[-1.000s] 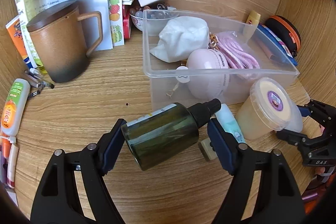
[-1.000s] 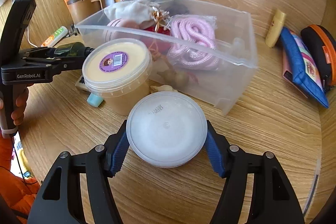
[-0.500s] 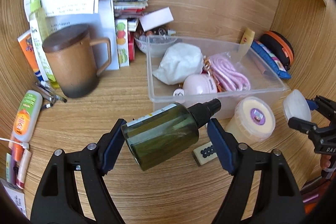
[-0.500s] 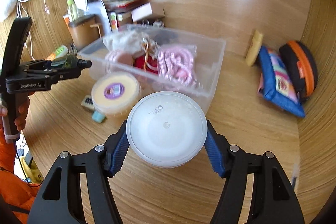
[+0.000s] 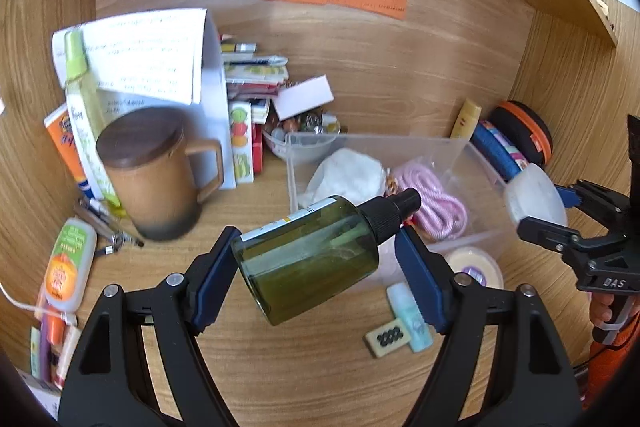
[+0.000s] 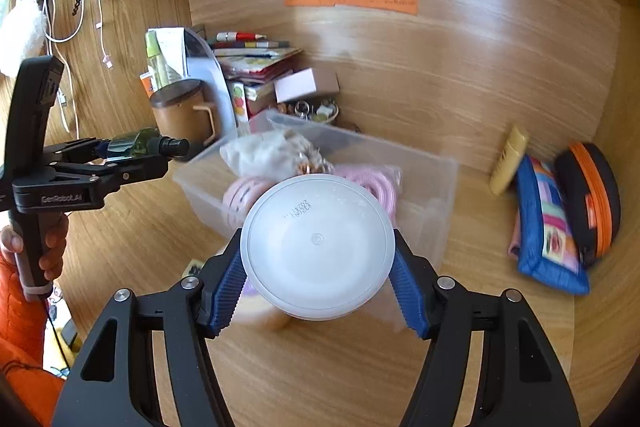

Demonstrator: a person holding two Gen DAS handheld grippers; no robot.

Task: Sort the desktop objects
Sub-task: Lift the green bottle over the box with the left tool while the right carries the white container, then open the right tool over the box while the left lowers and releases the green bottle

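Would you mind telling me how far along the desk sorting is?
Done: the clear bin already holds a pink cord and a white bundle. In hand: the left gripper grips a green spray bottle, the right gripper a white tub. Left: a lidded yellow tub and a domino tile on the desk.

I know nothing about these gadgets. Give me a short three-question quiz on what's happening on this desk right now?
1. True or false: the left gripper holds a dark green spray bottle.
2. The right gripper holds: A) a mug B) a white round tub C) a pencil.
3. Fill in: the pink cord lies inside the clear ____.

Key: 1 true; 2 B; 3 bin.
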